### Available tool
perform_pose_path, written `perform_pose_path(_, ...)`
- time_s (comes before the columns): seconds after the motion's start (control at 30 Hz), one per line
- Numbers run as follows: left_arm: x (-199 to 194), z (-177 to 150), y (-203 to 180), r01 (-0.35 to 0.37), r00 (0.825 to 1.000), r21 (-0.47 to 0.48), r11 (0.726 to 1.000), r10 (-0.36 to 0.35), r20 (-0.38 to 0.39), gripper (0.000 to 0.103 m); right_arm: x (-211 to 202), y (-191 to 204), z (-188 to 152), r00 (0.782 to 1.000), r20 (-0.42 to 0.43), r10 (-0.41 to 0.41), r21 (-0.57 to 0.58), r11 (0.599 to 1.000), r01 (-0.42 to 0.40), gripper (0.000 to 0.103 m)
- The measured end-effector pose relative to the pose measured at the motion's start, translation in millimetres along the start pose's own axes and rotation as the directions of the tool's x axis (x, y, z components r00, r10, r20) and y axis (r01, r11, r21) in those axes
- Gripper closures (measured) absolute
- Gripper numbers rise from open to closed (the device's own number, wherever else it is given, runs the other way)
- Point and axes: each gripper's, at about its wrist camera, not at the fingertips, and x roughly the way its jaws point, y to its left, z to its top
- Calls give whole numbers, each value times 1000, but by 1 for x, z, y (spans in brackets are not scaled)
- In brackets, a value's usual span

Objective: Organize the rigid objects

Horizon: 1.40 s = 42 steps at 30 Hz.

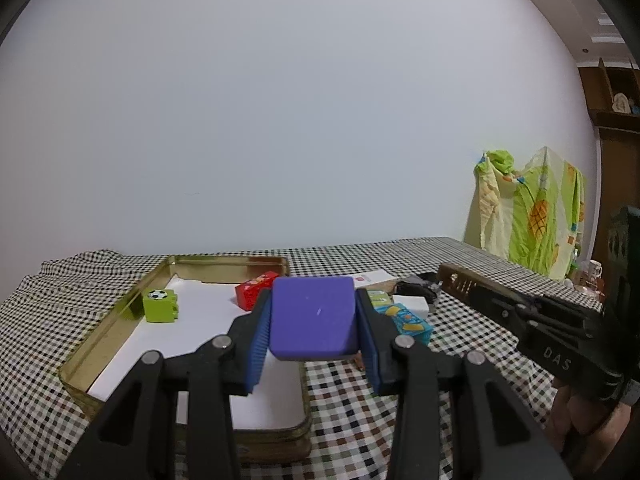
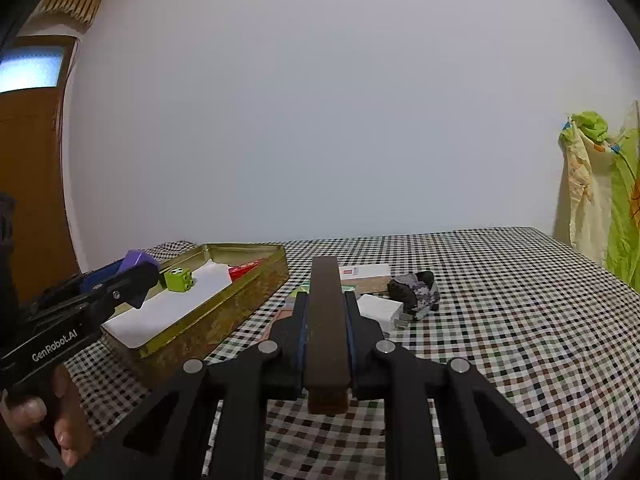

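My left gripper [image 1: 314,332] is shut on a purple block [image 1: 313,316] and holds it above the right edge of a gold tin tray [image 1: 100,336]. The tray holds a green cube with a football sticker [image 1: 160,306] and a red block [image 1: 256,290] on white paper. My right gripper [image 2: 326,328] is shut on a long brown bar [image 2: 326,320], held above the checkered tablecloth right of the tray [image 2: 248,284]. The right gripper also shows at the right in the left wrist view [image 1: 460,280], and the left gripper at the left in the right wrist view [image 2: 136,276].
On the cloth right of the tray lie a blue patterned box [image 1: 408,322], a white box [image 2: 378,312], a dark rock-like lump [image 2: 414,290] and a flat white card [image 2: 366,271]. A green-yellow cloth [image 1: 528,216] hangs beyond the table's right side.
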Motion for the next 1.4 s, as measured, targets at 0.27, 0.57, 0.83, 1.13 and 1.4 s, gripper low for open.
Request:
perform_pose_path(0.27,-2,0,10,-17,1000,-20,1000,17,1,64,4,16,0,1000,-5,26,-25,999,-26,86)
perform_pose_path(0.57,-5,-1,16,-29,1000,-35,999,29,2,64,6,28,0,999,-12,45,-44,998,-46,86)
perform_pose_path(0.83,-11,-1,23,-40,999,-47,998,40,2,64,6,33,0,998,-16,57,-54,997,-57,86)
perform_pose_path(1.13,-15,-2,33,-48,999,-58,997,48,4,64,7,43,0,997,-23,76,-70,995,-77,86)
perform_pose_path(1.4,-16,-2,38,-53,999,-67,996,54,4,64,6,51,1,996,-27,88,-80,993,-90,86)
